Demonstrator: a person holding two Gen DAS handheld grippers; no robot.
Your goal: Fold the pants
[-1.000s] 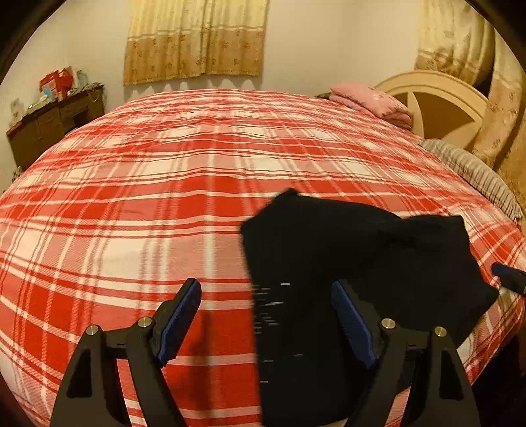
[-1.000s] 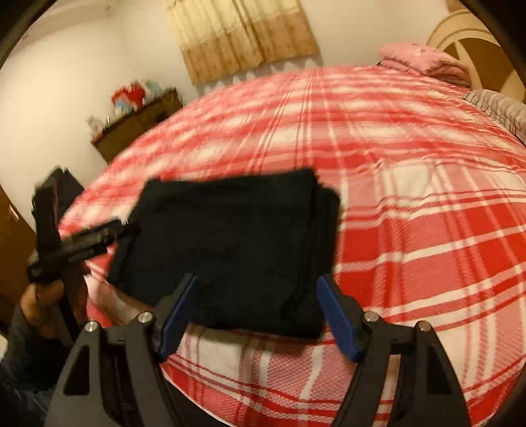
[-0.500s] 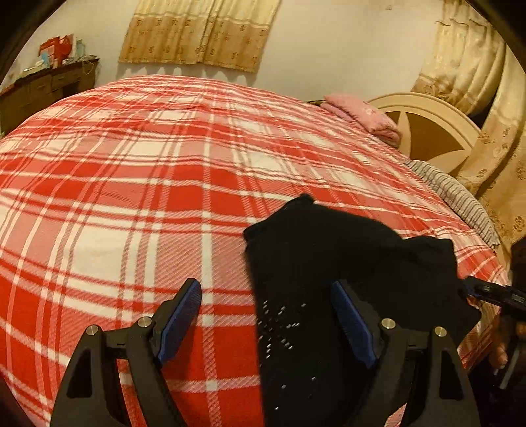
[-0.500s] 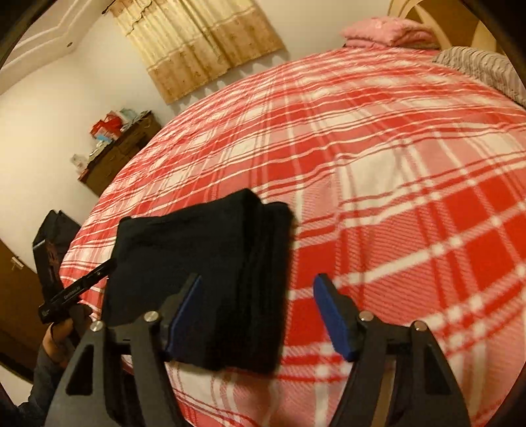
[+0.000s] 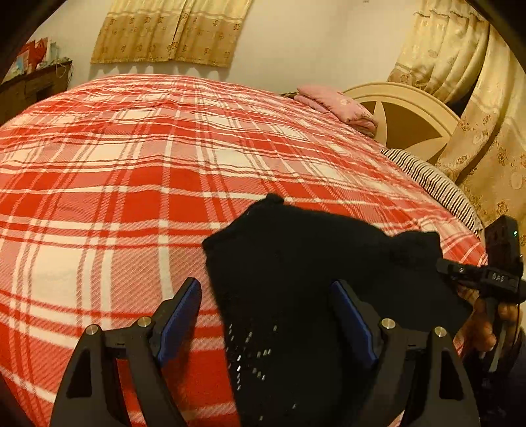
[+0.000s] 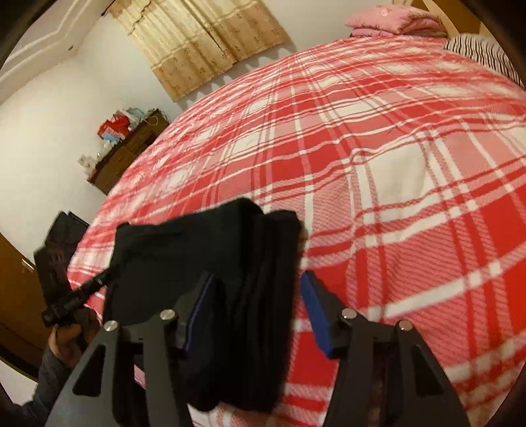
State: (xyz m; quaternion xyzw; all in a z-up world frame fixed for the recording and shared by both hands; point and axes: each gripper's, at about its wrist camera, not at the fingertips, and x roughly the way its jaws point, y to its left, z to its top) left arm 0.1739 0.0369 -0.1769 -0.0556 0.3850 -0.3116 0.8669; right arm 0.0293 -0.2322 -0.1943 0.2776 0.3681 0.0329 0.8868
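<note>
The black pants (image 5: 305, 282) lie folded into a compact stack near the front edge of the red plaid bed (image 5: 138, 170). My left gripper (image 5: 266, 312) is open and empty, its jaws wide apart just above the stack's left part. In the right wrist view the pants (image 6: 210, 262) show stacked layers along their right edge. My right gripper (image 6: 256, 305) is open and empty, straddling that layered edge. The right gripper's body (image 5: 493, 279) shows at the far right of the left wrist view, and the left gripper's body (image 6: 72, 295) at the left of the right wrist view.
A pink folded blanket (image 5: 338, 105) and a striped pillow (image 5: 434, 187) lie at the cream headboard (image 5: 404, 115). A wooden dresser (image 6: 128, 147) with clutter stands by the far wall. Curtains (image 5: 171, 29) hang behind the bed.
Both cameras shifted. The left gripper swung rightward toward the headboard side. The right gripper moved closer, so the pants' layered edge now lies between its jaws. The pants stayed in place.
</note>
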